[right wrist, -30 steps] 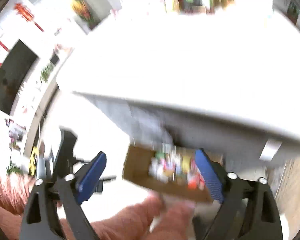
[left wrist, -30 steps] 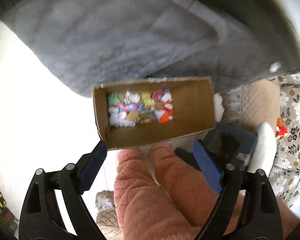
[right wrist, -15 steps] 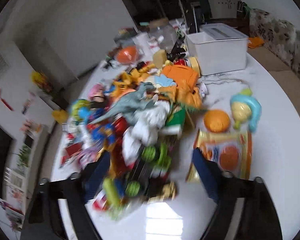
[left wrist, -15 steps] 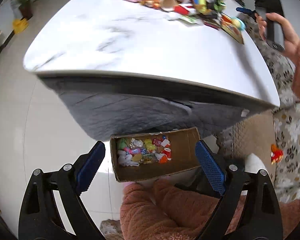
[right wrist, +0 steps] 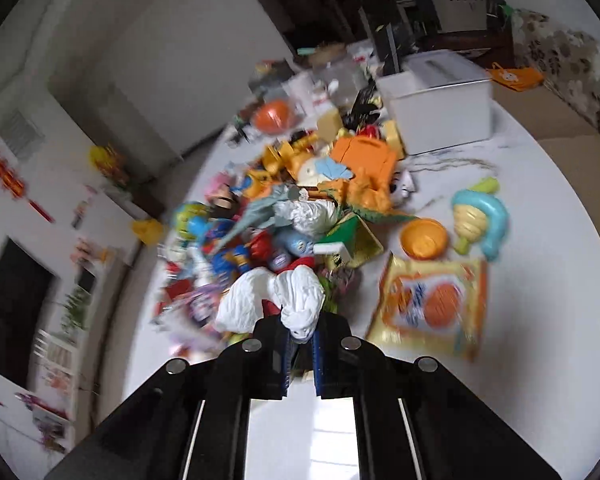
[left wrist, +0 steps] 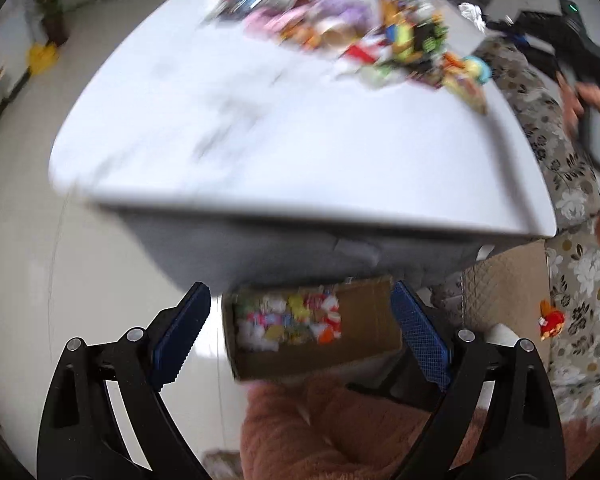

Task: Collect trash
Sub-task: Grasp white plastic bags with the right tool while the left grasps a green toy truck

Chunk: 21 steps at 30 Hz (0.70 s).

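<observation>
Home living room: toy-strewn table (right wrist: 540, 208), floral sofa (left wrist: 572, 184).

- A toy pile (right wrist: 300, 208) lies on the worktop (right wrist: 540, 320), toward its far side.
- A bin (right wrist: 440, 96) stands behind the pile, to the right.
- A snack bag (right wrist: 432, 304) lies right of the pile, with a bowl (right wrist: 423, 238) just behind it.
- A box (left wrist: 312, 328) sits on the floor (left wrist: 100, 280) below the worktop's near edge, wrappers (left wrist: 288, 316) inside.

Black two-finger tool (left wrist: 300, 336), blue ribbed pads (left wrist: 182, 334), silver screws, fuzzy pink sleeve (left wrist: 324, 428)
</observation>
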Each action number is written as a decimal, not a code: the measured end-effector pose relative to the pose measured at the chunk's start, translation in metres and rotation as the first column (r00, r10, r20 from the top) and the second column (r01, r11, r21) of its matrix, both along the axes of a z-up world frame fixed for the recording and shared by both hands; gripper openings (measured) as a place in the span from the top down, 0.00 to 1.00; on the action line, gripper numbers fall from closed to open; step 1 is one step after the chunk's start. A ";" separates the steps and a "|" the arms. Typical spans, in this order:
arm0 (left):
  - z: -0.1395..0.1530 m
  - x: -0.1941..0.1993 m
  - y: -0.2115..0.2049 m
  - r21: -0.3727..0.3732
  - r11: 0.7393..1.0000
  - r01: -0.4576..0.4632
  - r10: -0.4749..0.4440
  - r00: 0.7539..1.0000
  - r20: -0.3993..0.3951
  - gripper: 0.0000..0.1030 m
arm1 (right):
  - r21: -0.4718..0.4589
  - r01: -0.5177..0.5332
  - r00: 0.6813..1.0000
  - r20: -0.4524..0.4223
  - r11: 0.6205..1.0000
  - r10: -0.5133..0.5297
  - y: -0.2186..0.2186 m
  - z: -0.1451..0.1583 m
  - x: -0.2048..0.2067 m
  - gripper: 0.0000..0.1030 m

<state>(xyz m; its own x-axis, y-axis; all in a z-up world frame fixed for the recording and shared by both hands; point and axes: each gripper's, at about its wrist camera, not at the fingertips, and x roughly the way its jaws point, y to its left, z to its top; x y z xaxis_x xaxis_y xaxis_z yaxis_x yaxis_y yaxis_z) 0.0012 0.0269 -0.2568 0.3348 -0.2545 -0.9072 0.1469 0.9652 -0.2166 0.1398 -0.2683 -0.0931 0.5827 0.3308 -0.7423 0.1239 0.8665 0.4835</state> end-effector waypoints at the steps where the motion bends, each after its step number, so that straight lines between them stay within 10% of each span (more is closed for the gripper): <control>1: 0.012 0.014 -0.019 0.033 0.998 0.053 -0.054 0.997 0.052 0.14 | 0.017 0.005 1.000 0.014 1.000 -0.006 -0.004 0.006 -0.013 0.92; 9: 0.056 0.139 -0.176 0.324 0.916 0.235 -0.321 0.914 0.246 0.13 | 0.054 0.087 0.995 0.033 0.995 -0.089 -0.044 0.031 -0.141 0.88; 21: -0.027 0.265 -0.269 0.543 0.788 0.290 -0.363 0.931 0.028 0.15 | 0.057 0.180 0.983 -0.057 0.982 -0.177 -0.061 0.019 -0.236 0.88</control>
<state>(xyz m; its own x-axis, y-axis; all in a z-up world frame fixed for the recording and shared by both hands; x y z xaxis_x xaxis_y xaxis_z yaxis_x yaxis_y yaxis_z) 0.2667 -0.2419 -0.2839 0.4372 0.1297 -0.8899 0.4646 0.8147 0.3470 -0.0958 -0.3291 -0.0745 0.5983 0.2708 -0.7541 0.2999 0.7971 0.5241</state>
